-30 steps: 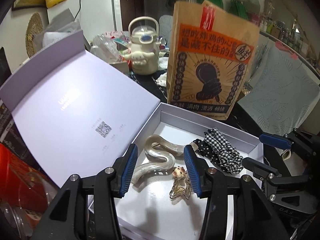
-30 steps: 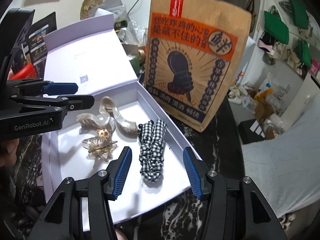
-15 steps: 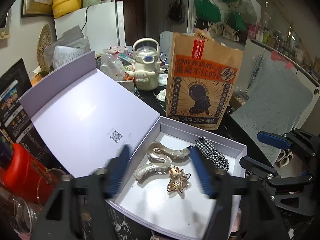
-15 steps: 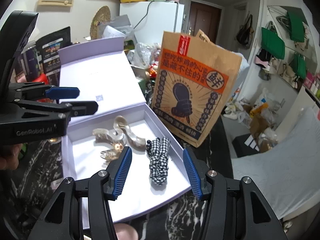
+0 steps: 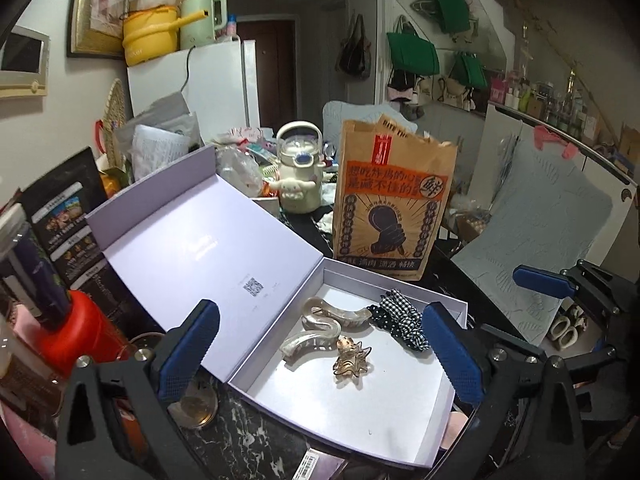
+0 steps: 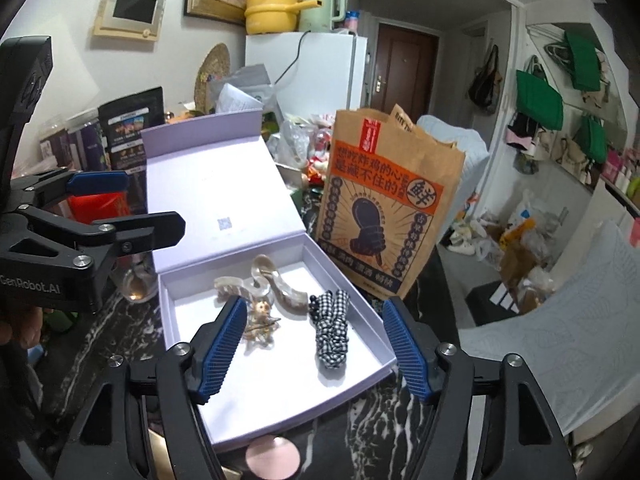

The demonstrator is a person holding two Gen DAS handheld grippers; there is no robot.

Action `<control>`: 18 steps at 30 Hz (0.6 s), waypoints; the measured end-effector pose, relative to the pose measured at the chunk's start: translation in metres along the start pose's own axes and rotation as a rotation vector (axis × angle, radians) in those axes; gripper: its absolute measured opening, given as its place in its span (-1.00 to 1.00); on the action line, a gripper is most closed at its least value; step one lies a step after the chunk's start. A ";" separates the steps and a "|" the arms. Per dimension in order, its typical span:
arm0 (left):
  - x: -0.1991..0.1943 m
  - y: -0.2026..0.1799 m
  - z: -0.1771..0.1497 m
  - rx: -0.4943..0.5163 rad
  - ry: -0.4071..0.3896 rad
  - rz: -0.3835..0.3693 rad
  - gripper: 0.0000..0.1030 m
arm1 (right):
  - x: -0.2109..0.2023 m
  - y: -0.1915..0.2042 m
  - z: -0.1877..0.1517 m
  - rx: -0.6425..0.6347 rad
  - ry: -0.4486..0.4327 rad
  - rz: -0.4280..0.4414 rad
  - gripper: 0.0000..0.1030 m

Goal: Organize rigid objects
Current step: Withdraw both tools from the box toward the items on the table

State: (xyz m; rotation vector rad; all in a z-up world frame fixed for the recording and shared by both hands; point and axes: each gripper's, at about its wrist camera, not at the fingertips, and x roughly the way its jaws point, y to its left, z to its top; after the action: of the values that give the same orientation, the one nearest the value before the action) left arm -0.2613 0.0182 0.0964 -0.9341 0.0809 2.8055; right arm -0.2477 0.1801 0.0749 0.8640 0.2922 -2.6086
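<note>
Looks near done — the box [image 5: 452, 307] on the counter [image 6: 100, 332] already holds 2 pearly hair clips [image 5: 320, 326], a gold clip [image 5: 352, 362] and a checked scrunchie [image 6: 332, 330]. Lid [image 5: 200, 248] is open, probably closing it is what's left. Left gripper [image 5: 320, 354] and right gripper [image 6: 316, 346] — jaws spread wide, both empty.

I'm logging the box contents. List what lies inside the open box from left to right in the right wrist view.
pearly claw clip → gold star-shaped clip → checked scrunchie, all on the floor of the lavender box. A second pearly clip overlaps the first and is left out.
</note>
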 end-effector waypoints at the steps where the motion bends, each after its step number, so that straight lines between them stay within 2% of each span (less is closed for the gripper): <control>1: -0.004 0.000 0.000 0.001 -0.006 0.001 1.00 | -0.003 0.001 0.000 0.000 -0.004 -0.002 0.42; 3: -0.012 0.000 0.000 0.003 -0.016 0.006 1.00 | -0.010 0.003 0.000 -0.001 -0.017 -0.001 0.44; 6: -0.022 0.000 -0.003 0.008 -0.023 0.010 1.00 | -0.019 0.007 0.000 -0.003 -0.029 -0.003 0.61; 18: -0.058 0.001 -0.023 0.004 -0.019 -0.005 1.00 | -0.055 0.021 -0.013 -0.007 -0.061 -0.032 0.70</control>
State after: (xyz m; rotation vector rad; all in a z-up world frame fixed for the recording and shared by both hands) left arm -0.2018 0.0060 0.1127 -0.9050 0.0809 2.8080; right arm -0.1909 0.1804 0.0962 0.7817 0.3010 -2.6560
